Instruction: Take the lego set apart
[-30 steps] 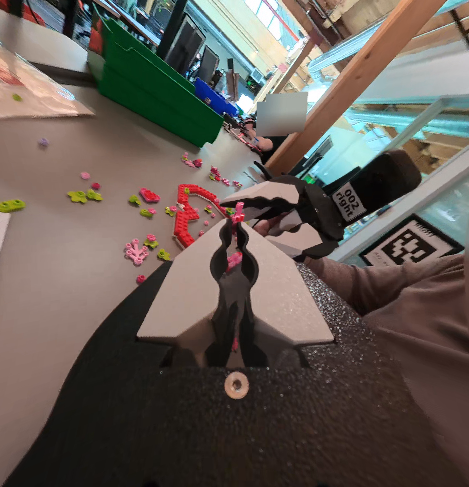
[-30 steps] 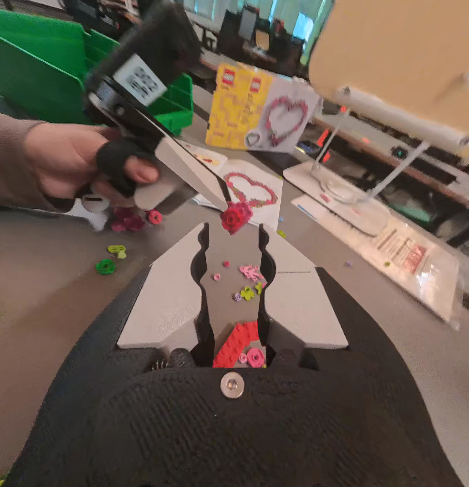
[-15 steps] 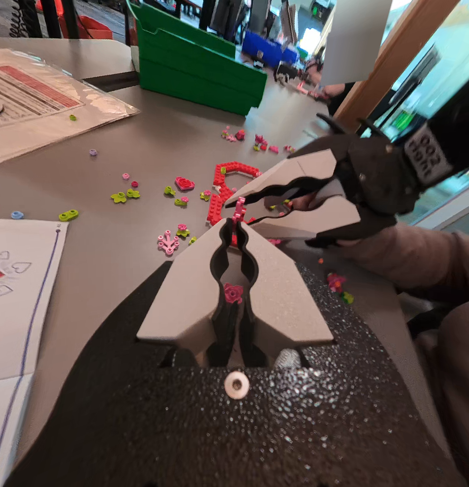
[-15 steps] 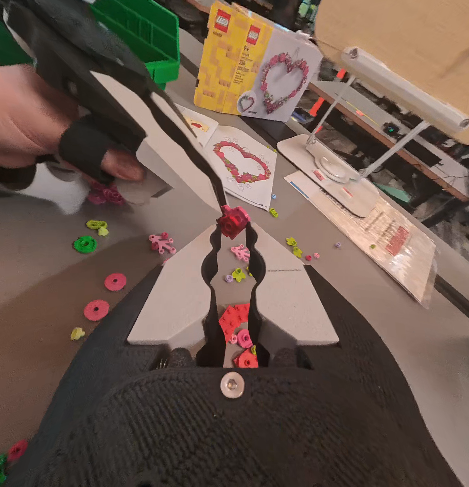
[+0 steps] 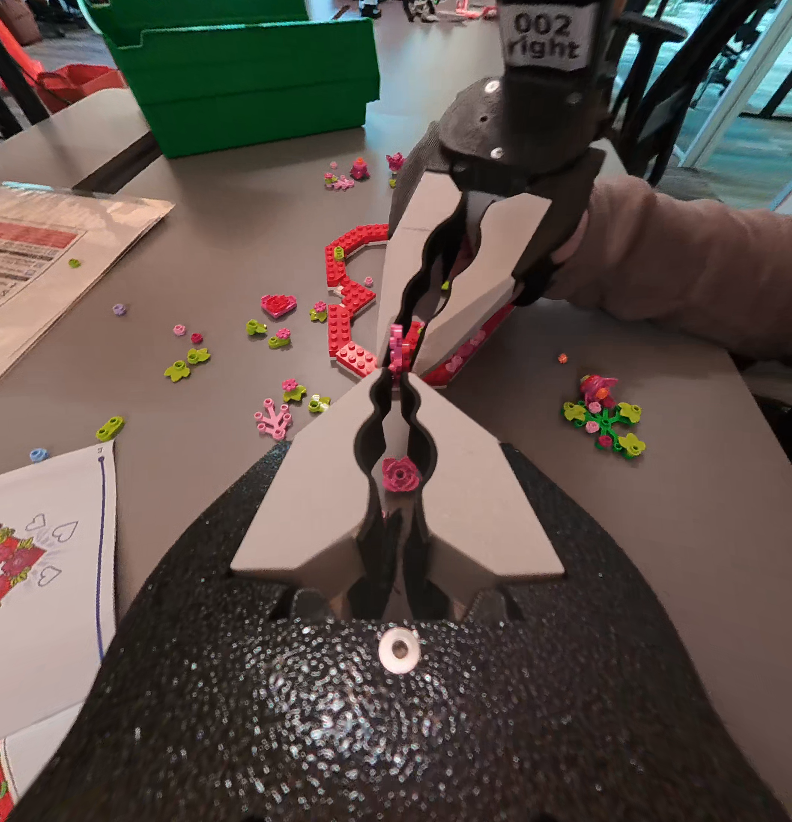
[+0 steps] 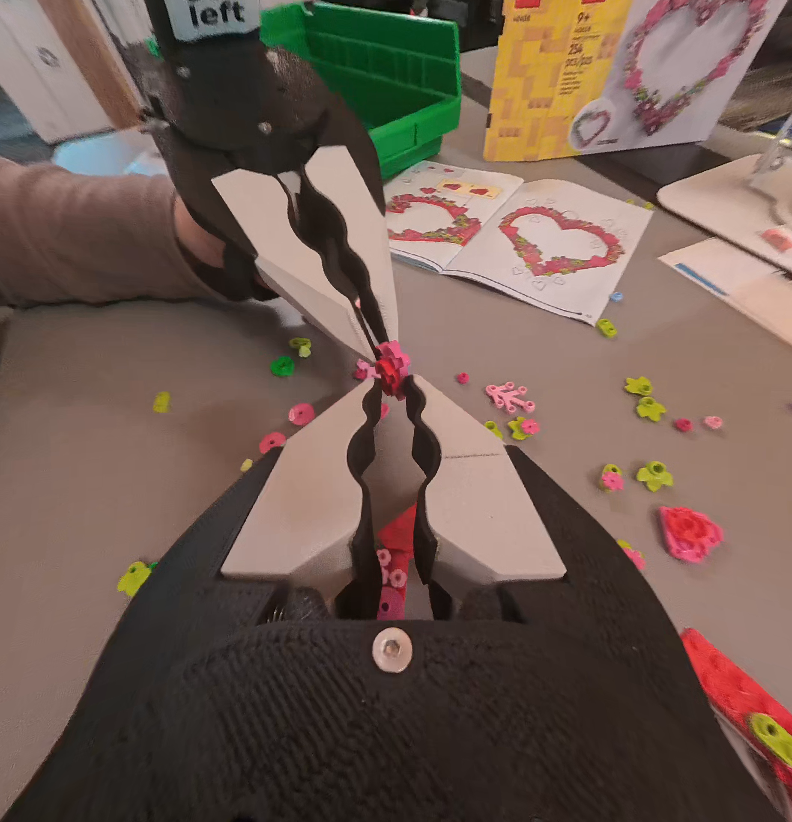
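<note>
Both grippers, left (image 5: 393,378) and right (image 6: 392,386), now pinch one flower piece (image 6: 390,365), half-hidden between fingers.

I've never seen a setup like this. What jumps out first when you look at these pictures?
Two grey-fingered grippers meet tip to tip in the middle, the left gripper and the right gripper both pinching one small pink and red flower piece above the grey table. Around them lie scattered pink and lime bits, with a red heart-shaped frame behind and an open instruction booklet showing a flowery heart.
</note>
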The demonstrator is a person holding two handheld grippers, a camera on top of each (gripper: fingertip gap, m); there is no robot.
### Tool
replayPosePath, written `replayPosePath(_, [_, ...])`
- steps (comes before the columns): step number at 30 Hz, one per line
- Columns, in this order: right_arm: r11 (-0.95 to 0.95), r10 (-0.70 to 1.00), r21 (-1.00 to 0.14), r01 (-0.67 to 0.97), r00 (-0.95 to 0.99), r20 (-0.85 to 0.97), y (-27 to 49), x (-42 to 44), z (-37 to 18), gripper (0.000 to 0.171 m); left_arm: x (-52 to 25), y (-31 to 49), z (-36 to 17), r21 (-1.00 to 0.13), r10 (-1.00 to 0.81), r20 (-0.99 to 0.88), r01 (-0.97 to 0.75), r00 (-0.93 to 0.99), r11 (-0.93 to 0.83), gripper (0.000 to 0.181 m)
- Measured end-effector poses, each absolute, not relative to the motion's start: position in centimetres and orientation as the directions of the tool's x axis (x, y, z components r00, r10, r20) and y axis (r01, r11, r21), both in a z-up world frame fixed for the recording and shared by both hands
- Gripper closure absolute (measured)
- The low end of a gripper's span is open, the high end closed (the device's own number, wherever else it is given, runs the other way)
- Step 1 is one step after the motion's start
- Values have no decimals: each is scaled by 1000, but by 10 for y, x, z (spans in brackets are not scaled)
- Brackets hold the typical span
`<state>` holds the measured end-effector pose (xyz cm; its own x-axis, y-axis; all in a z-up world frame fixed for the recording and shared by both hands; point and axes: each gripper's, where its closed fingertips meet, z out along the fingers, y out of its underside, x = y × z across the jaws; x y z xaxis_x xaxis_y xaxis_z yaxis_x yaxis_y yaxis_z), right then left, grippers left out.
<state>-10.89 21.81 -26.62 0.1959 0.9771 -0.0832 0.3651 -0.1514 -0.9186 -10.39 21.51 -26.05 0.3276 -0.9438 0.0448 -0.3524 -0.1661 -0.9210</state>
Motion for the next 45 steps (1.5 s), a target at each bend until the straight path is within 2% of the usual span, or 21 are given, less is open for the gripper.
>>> replayPosePath(1, [-175,974,-923,342,196,-112,218,-109,-264,162,-103,215,-258,-927,-942,59,-332,331,-175,181])
replayPosePath(3, [-198,961,-935,295,248,-125,225,-113,-258,157,-106,222,-251,-938,-920,106,-269,378,-219,181])
replayPosePath(6, [-85,920,-960,267,390,27,237,-117,-243,151,-117,237,-248,-936,-855,167,-193,491,-294,181])
replayPosePath(10, [31,835,-930,367,502,225,243,-120,-241,147,-121,243,-248,-926,-812,231,-135,536,-353,181])
replayPosePath(14, [71,771,-899,431,549,324,247,-121,-244,150,-120,244,-249,-916,-793,264,-116,549,-385,181])
replayPosePath(20, [52,743,-900,433,585,324,249,-122,-244,154,-122,244,-248,-890,-763,344,-68,547,-450,181])
replayPosePath(24, [42,742,-889,457,582,334,250,-122,-248,154,-123,245,-251,-891,-769,320,-101,553,-443,181])
replayPosePath(31, [-18,744,-865,502,585,324,255,-118,-262,155,-127,247,-266,-889,-791,159,-262,591,-375,181])
replayPosePath(32, [-15,676,-839,544,623,393,267,-103,-261,171,-134,249,-273,-873,-785,93,-328,613,-360,181])
replayPosePath(33, [-18,641,-830,557,644,418,275,-89,-258,171,-143,252,-279,-859,-773,39,-375,633,-349,181])
replayPosePath(35, [-121,757,-913,390,631,170,264,-97,-255,171,-147,247,-282,-857,-763,149,-303,629,-418,181])
replayPosePath(36, [-152,795,-918,365,597,106,259,-103,-256,171,-147,247,-284,-846,-753,202,-276,626,-456,181])
replayPosePath(37, [-152,820,-913,379,564,98,254,-110,-258,166,-149,249,-284,-851,-747,213,-257,630,-458,181])
replayPosePath(40, [-83,871,-882,464,464,163,238,-127,-271,167,-147,250,-275,-866,-750,275,-183,602,-465,181])
replayPosePath(45, [12,824,-872,490,489,286,243,-129,-266,166,-139,246,-270,-880,-775,282,-169,565,-443,181])
